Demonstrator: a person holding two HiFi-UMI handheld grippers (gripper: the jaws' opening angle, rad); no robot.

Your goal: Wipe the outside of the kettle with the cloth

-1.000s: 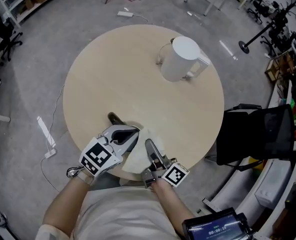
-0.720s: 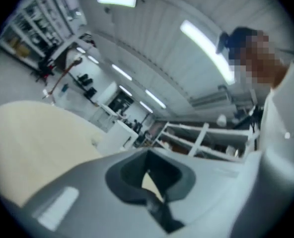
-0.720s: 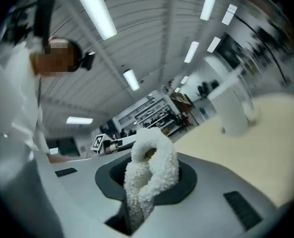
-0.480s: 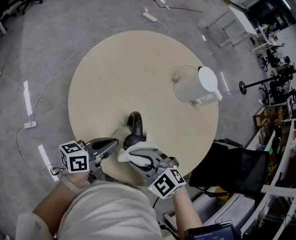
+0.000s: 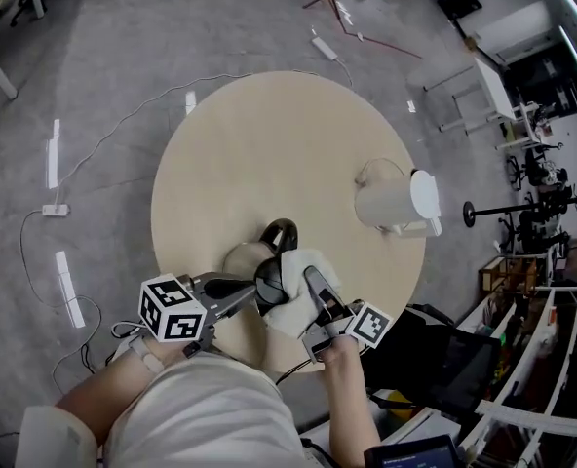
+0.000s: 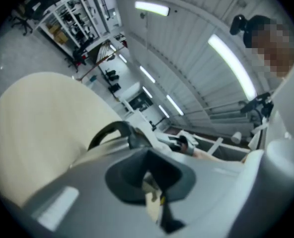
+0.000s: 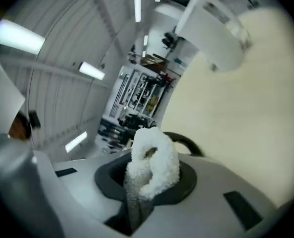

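Observation:
The white kettle (image 5: 391, 201) stands on the right side of the round table (image 5: 269, 135), its lid (image 5: 427, 193) facing right; it also shows in the right gripper view (image 7: 211, 31). My right gripper (image 5: 310, 279) is shut on the bunched white cloth (image 5: 296, 295), which sticks up between the jaws (image 7: 152, 165). It hovers over the table's near edge, well short of the kettle. My left gripper (image 5: 259, 286) points right, its tip against the cloth, jaws together. A black loop (image 5: 277, 232) next to a pale round shape (image 5: 248, 258) lies just beyond both grippers; I cannot identify it.
Cables (image 5: 103, 144) and a power strip (image 5: 325, 47) lie on the grey floor around the table. A black chair (image 5: 435, 354) stands close to the table's near right. Desks and stands fill the far right.
The cloth has come up off the table's near edge, bunched in the right gripper. The left gripper has swung round so that its tip meets the cloth. The head view has turned; the kettle stays put.

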